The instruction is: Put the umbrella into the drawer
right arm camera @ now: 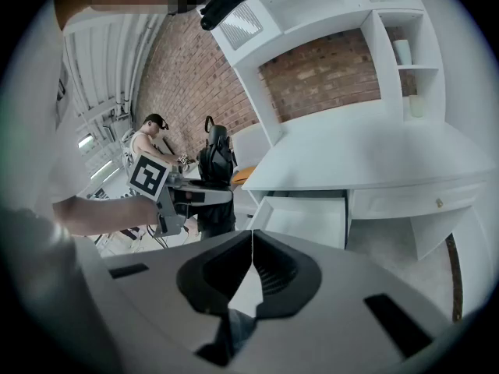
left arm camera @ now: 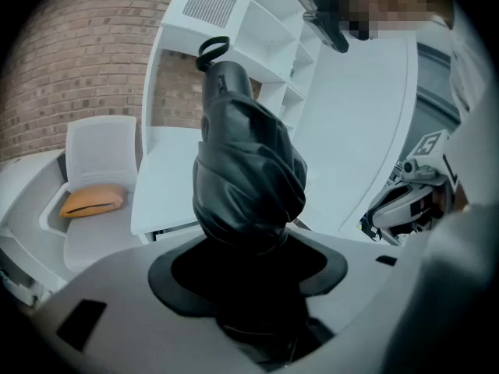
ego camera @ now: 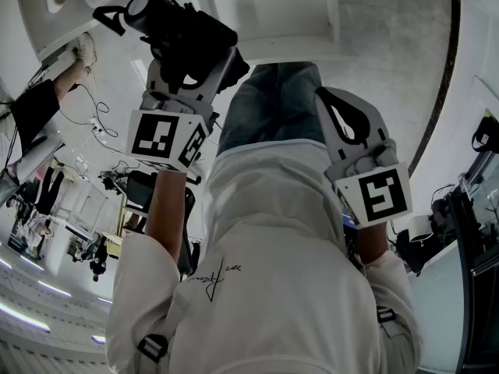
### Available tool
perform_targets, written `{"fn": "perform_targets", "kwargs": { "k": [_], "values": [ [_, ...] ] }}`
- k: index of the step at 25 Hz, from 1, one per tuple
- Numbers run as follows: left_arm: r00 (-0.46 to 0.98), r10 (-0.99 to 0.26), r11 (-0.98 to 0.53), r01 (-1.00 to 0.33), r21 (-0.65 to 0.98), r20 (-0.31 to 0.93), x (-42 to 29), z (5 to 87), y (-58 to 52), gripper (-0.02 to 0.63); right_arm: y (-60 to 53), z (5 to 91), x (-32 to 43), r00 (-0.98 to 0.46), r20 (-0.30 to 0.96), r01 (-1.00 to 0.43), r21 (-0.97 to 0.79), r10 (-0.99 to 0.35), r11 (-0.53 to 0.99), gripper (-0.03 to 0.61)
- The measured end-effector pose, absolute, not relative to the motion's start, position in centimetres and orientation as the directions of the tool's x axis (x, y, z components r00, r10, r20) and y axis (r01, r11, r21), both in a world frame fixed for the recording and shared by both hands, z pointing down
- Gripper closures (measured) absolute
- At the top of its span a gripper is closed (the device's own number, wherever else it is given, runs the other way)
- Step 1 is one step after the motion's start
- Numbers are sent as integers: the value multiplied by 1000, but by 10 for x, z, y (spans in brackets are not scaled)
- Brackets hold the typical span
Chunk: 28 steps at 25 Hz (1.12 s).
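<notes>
umbrella: black, folded, fabric wound in glossy twists, loop strap at far end (held upright). pinched in left gripper, left of open white drawer. right gripper: jaws pressed together, nothing between.

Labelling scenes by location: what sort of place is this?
Likely a staged study corner in a lab: a white desk with shelves stands against a brick wall, its drawer pulled open, while a person works nearby.
</notes>
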<state>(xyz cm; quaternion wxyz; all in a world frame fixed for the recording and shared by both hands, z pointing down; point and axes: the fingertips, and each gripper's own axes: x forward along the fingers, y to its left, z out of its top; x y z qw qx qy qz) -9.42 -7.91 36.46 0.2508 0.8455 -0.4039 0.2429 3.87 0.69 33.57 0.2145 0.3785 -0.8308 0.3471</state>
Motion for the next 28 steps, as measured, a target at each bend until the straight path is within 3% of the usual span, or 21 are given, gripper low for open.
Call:
{"fn": "perform_targets", "kwargs": {
  "k": [28],
  "values": [
    [512,-484,-613,-777,143,709,-82,406,-102,357,-10,347,56,-633,623,-772,-456,-460,444,552]
  ]
}}
